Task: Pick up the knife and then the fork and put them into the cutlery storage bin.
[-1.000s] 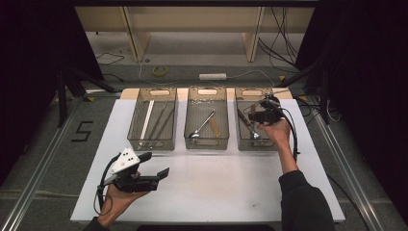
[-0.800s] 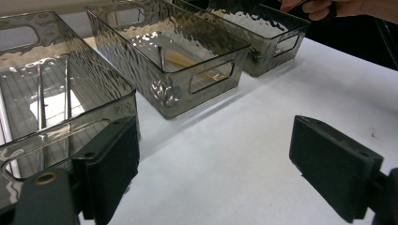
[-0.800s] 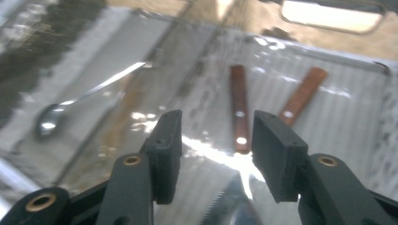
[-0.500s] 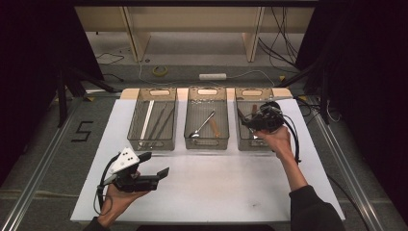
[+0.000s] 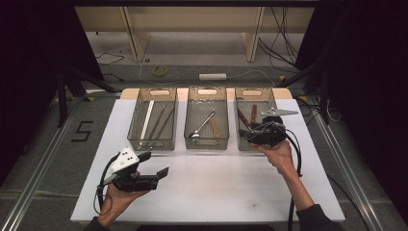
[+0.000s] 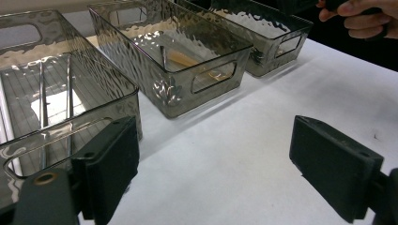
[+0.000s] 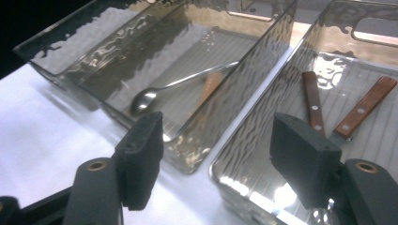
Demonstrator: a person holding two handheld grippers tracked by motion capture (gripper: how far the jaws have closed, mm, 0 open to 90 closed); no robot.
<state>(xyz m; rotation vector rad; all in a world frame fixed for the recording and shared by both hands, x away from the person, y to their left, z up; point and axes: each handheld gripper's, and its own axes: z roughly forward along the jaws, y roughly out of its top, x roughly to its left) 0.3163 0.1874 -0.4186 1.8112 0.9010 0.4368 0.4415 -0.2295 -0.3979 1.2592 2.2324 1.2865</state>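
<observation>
The right gripper (image 5: 251,131), fingers just opened and empty, hovers over the right bin's (image 5: 256,94) near end; the left gripper (image 5: 155,171) waits open above the table (image 5: 216,183).

A lab recording bay — dark curtains (image 5: 29,72) on both sides, loose cables (image 5: 284,43) on the floor, metal rails (image 5: 38,178) flanking a white-covered desk (image 5: 216,192).

- The left gripper (image 6: 213,171) holds its jaws wide apart over the white table (image 6: 244,140).
- Three smoky bins (image 6: 187,61) stand ahead of it.
- A hand (image 6: 359,18) shows far ahead, right.
</observation>
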